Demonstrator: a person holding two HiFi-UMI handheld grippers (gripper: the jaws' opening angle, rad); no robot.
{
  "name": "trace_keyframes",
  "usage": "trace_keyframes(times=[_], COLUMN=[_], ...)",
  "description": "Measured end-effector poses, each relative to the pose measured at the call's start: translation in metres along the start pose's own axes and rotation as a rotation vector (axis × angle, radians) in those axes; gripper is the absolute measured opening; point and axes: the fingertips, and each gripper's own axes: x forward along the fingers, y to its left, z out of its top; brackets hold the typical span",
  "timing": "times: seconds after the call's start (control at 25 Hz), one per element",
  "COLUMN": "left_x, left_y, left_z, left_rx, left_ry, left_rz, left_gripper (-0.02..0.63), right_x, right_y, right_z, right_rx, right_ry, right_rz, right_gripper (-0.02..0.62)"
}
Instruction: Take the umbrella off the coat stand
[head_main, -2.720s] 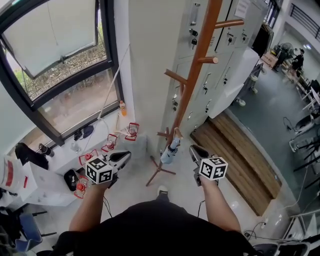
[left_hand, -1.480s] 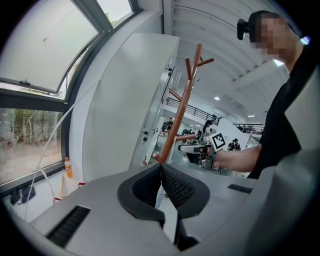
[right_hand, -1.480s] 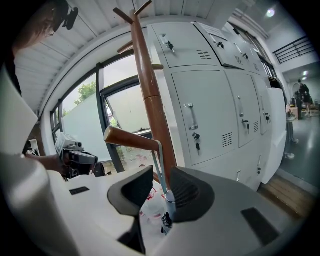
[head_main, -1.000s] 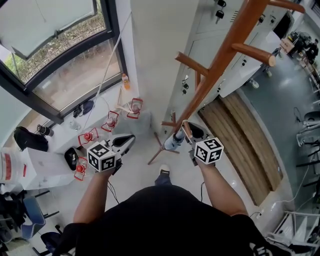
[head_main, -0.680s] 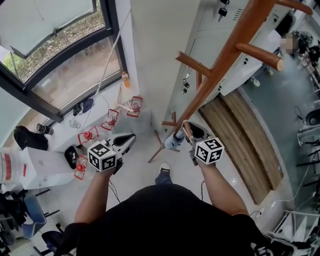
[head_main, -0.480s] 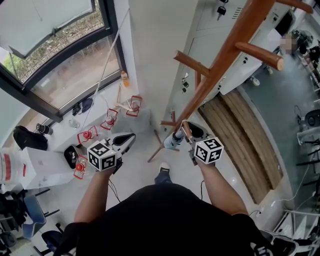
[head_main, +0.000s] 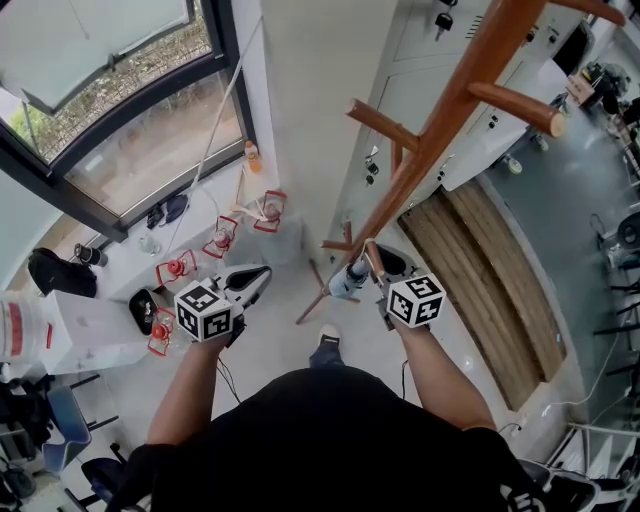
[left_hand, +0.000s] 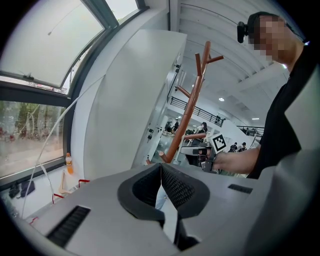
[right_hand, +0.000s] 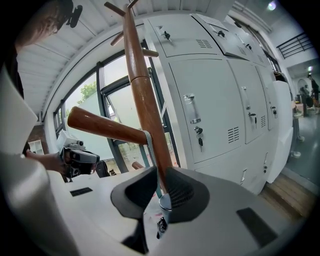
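a: r claw?
b: right gripper (right_hand: 160, 173) jaws just been closing, now pinched on the umbrella (head_main: 348, 282) at its handle top.
a: umbrella where?
b: hanging by its strap (right_hand: 148, 146) off a low peg (right_hand: 105, 127) of the coat stand (head_main: 442, 128).
a: l claw?
b: left gripper (left_hand: 160, 168) jaws together, nothing in em, well apart, window (head_main: 120, 110) side.

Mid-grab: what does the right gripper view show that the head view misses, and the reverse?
Only the right gripper view: how the strap wraps the peg, and the silver cap between the right gripper's jaws, which have just been closing. Only the head view: the umbrella hanging below, the stand's feet, a shoe. Both: the coat stand, the lockers, the left gripper.
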Motion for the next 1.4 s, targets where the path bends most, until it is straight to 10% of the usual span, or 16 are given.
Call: trace_keyframes(times=[1.4], left_x=[-0.019], left_y=[-0.025], left_z=[-0.011], left_rx=[0.01], left_ry=[0.009], left_rz=[0.015], left_gripper=[0.023], right_x=[-0.015], right_y=[0.018], right_z=[0.0], right_rx=[0.043], right_ry=[0.006], right_rz=[0.034], right_gripper=[0.014])
